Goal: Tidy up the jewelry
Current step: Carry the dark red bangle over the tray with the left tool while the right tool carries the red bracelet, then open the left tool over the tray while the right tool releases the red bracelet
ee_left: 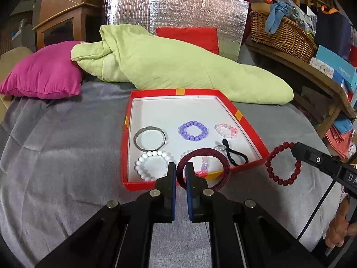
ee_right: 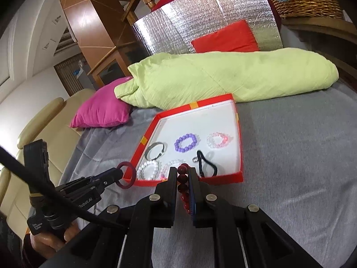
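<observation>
- We judged the sorting nearly done: six pieces already lay in the red box (ee_left: 250,131) on the bed (ee_left: 55,156), two were yet to go in.
- Our left gripper (ee_left: 179,174) had its jaws clamped on a maroon ring (ee_left: 219,159) above the box's near edge.
- Our right gripper (ee_right: 181,174) had its jaws pinched on a red bead bracelet (ee_left: 281,165), just beside the box.
- Inside lay a silver bangle (ee_left: 150,139), a purple bracelet (ee_left: 193,130), a pink bracelet (ee_left: 225,130), a white bracelet (ee_left: 150,164), a clear bracelet (ee_right: 170,167) and a black hair tie (ee_left: 235,155).

Glossy red beaded bracelet (ee_left: 283,164), matt corded maroon bangle (ee_left: 204,169), fuzzy grey blanket (ee_left: 55,156).
</observation>
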The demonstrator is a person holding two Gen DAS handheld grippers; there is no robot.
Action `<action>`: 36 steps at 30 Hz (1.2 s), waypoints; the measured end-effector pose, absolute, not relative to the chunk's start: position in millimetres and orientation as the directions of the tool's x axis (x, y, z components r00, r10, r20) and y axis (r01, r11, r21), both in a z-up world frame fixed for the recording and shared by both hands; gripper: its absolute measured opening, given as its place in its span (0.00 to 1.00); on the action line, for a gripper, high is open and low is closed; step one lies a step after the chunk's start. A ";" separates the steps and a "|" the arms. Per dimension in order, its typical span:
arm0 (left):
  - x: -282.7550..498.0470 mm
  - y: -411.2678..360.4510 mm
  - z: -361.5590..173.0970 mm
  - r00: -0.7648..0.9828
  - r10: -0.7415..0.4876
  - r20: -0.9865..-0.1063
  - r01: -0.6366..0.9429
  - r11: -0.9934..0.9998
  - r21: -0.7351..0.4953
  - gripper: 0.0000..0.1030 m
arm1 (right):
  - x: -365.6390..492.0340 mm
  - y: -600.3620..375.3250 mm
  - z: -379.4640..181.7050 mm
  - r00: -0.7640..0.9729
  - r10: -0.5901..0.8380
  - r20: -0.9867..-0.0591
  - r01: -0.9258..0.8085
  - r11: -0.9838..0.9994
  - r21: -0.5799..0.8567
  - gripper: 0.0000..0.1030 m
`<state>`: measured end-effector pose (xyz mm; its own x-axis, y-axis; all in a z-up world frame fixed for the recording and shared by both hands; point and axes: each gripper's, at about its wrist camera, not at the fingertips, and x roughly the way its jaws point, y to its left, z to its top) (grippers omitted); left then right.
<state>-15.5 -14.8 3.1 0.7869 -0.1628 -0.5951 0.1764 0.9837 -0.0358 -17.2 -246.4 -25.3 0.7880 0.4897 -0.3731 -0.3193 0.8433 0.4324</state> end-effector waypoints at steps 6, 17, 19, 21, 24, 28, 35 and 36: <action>-3.0 -8.5 6.7 0.798 -0.160 -0.582 0.172 0.985 -0.035 0.09 | 4.0 -251.1 -17.2 0.803 0.482 -0.350 -0.308 0.839 0.449 0.10; 44.2 0.6 9.9 0.813 -0.129 -0.568 0.143 0.989 -0.019 0.09 | 77.2 -235.4 -9.3 0.783 0.507 -0.360 -0.293 0.812 0.505 0.10; 60.2 4.0 7.9 0.806 -0.123 -0.579 0.133 0.991 -0.026 0.09 | 95.3 -230.6 -6.6 0.784 0.506 -0.359 -0.289 0.810 0.510 0.10; 74.1 5.6 5.8 0.798 -0.106 -0.593 0.119 0.993 -0.018 0.09 | 113.3 -226.4 -3.8 0.784 0.506 -0.358 -0.287 0.808 0.515 0.10; 95.5 4.3 4.4 0.789 -0.089 -0.608 0.117 0.993 0.007 0.09 | 137.1 -222.5 -3.1 0.775 0.521 -0.358 -0.284 0.793 0.539 0.10; 124.8 1.9 5.3 0.780 -0.081 -0.621 0.113 0.993 0.013 0.09 | 167.1 -216.5 -6.4 0.757 0.541 -0.366 -0.279 0.774 0.568 0.10; 165.1 -2.2 -10.5 0.735 -0.061 -0.675 0.101 0.995 0.021 0.09 | 205.0 -213.3 -23.2 0.735 0.577 -0.357 -0.248 0.718 0.650 0.10; 168.5 -4.3 -10.5 0.737 -0.056 -0.674 0.105 0.994 0.032 0.09 | 209.1 -212.4 -26.2 0.730 0.577 -0.366 -0.241 0.718 0.653 0.10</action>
<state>168.5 -4.3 -10.5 0.7368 -0.0563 -0.6738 0.1050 0.9940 0.0316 209.1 -212.4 -26.2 0.7300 0.5773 -0.3659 -0.2407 0.7182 0.6528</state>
